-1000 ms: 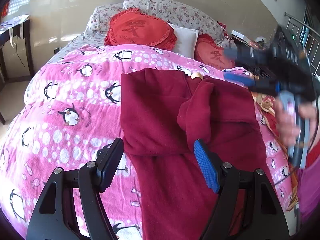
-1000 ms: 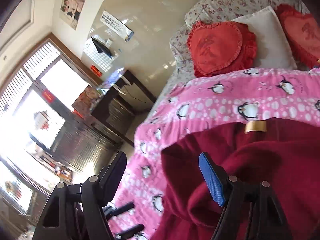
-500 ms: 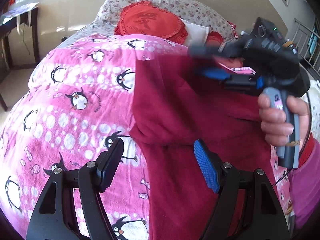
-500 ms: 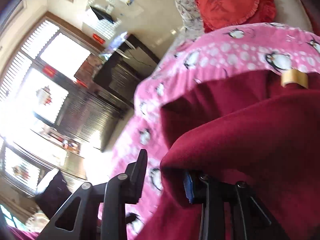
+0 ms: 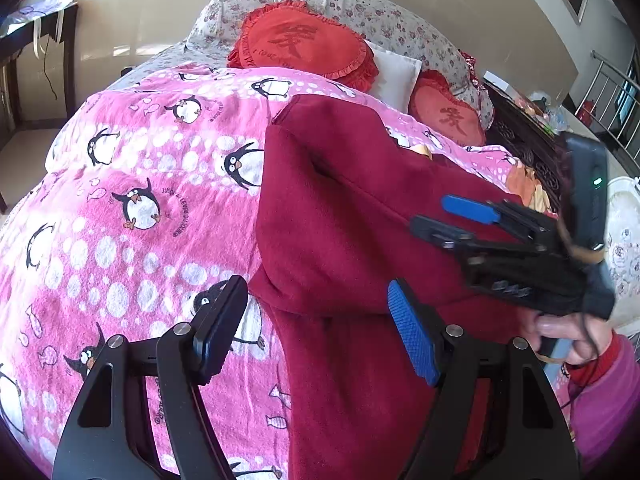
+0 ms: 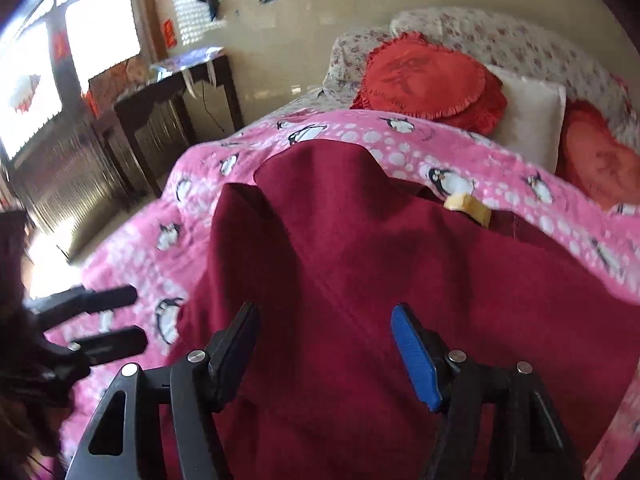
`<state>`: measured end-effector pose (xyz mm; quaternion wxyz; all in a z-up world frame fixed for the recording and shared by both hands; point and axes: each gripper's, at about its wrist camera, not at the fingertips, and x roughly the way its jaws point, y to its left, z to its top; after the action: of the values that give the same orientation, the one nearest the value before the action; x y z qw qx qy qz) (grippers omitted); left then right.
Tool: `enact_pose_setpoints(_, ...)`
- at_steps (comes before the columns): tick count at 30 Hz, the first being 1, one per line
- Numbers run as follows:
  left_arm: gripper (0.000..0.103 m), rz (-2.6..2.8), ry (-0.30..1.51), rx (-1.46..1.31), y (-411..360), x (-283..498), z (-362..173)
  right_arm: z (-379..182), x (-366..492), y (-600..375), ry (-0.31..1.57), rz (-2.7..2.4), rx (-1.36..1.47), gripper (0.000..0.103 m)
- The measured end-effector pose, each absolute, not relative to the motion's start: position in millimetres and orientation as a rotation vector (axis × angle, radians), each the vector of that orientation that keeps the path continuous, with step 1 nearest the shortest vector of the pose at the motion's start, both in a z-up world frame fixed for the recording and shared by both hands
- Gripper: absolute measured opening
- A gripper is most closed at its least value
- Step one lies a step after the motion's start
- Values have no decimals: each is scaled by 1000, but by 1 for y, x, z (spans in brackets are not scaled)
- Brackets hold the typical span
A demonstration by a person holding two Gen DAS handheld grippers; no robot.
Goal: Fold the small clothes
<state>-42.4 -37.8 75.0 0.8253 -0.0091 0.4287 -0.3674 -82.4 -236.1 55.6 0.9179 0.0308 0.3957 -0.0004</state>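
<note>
Right claw now released and withdrawn over the maroon garment, left claw likewise spread, both empty.

A bed carries everything, spread with a pink penguin-print blanket. A dark red garment lies folded over on it, a small tan tag at its far edge. Near the floral pillows rest two red heart cushions with a white pillow between them
</note>
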Motion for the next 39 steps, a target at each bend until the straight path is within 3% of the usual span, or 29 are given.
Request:
enact_pose_setpoints(3,73,-769,918,-15,-36,-42,73,47,-58,-213,822,-46,-173,50)
enact_pose_setpoints(9,73,-753,938,-14,-30,-41,69,16,-18,-200,863,-101,-386,40)
enact_pose_setpoints(10,73,-752,932,-12,-29,-42,70,17,-18,-205,852,-95,-365,33)
enact_pose_setpoints(11,73,-751,925,-9,-28,-42,71,21,-18,-212,853,-88,-326,20)
enact_pose_setpoints(13,73,-746,918,-9,-26,-39,73,45,-29,-228,851,-46,-195,9)
enact_pose_setpoints(16,73,-738,908,-46,-22,-34,77,77,-51,-254,802,70,52,7)
enact_pose_setpoints(20,73,-715,888,-106,-15,-28,84,107,-88,-250,750,160,121,7)
enact_pose_setpoints(23,73,-700,914,-133,-17,-22,85,89,-97,-221,790,183,104,11)
enact_pose_setpoints(25,73,-699,904,-126,-20,-23,88,55,-96,-203,906,177,63,19)
enact_pose_setpoints(27,73,-700,882,-102,-23,-25,92,36,-103,-203,1004,162,92,21)
enact_pose_setpoints(31,73,-720,878,-69,-39,-24,90,64,-147,-242,877,48,185,32)
enact_pose_setpoints(34,73,-735,878,-52,-58,-22,85,83,-167,-282,814,-59,230,34)
enact_pose_setpoints(39,73,-726,909,21,-92,-14,69,61,-166,-335,962,-277,181,30)
